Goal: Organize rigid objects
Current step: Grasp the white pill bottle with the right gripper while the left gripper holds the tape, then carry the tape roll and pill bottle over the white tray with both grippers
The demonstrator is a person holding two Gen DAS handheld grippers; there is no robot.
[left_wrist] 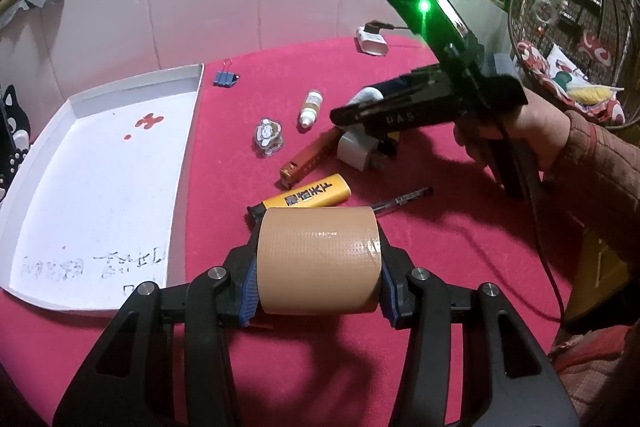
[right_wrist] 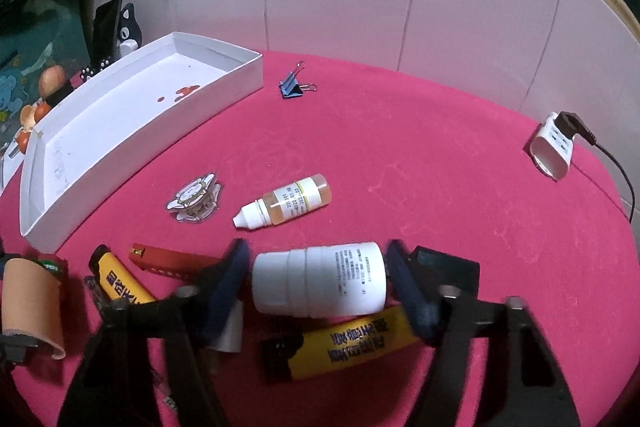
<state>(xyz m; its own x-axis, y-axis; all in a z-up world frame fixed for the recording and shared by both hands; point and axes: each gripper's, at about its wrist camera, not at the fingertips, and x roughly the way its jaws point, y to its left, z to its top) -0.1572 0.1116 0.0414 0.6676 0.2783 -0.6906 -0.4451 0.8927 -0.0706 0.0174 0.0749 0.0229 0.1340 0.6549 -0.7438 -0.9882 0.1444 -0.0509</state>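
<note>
both grippers loaded: tape roll (left_wrist: 318, 261), white bottle (right_wrist: 320, 281)

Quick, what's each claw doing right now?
Left claw: closed on the tape roll.
Right claw: closed on the white bottle.

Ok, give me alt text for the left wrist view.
The left claw grips a tan tape roll above a pink tablecloth, with a white tray to its left and a yellow lighter just beyond.
</note>
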